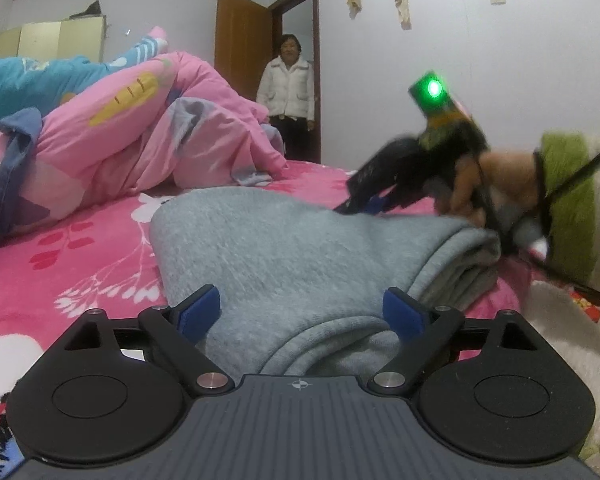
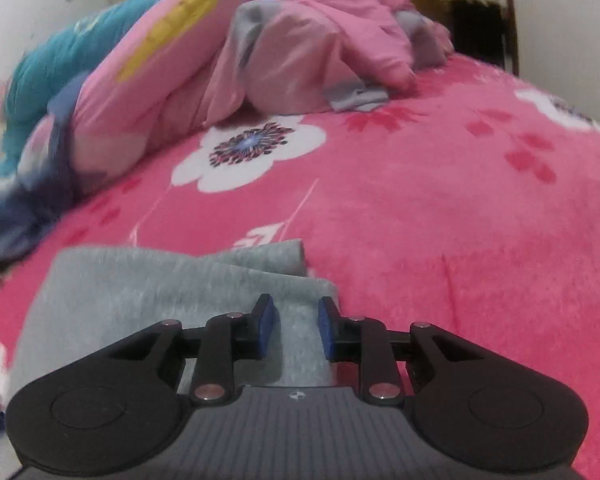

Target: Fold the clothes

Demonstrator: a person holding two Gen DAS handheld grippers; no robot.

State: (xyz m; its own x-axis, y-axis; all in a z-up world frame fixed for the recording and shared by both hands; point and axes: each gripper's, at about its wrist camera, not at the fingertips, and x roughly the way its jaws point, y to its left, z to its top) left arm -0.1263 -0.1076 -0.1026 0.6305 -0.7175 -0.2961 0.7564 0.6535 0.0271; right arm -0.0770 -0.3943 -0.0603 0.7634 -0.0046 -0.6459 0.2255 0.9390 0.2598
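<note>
You're wearing a green cuff (image 1: 566,184) beside the right gripper (image 1: 356,208); its black body is glowing with a green light (image 1: 434,89), blue fingers (image 2: 265,326).

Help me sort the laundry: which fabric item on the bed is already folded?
The grey fleece garment, lying flat in neat layers on the pink floral blanket. The pink carrot-print quilt and blue clothes behind are crumpled heaps.

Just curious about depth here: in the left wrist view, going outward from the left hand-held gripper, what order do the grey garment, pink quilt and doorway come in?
1. Grey garment, directly ahead between the fingers.
2. Pink quilt, heaped to the left.
3. Doorway, at the far wall.
</note>
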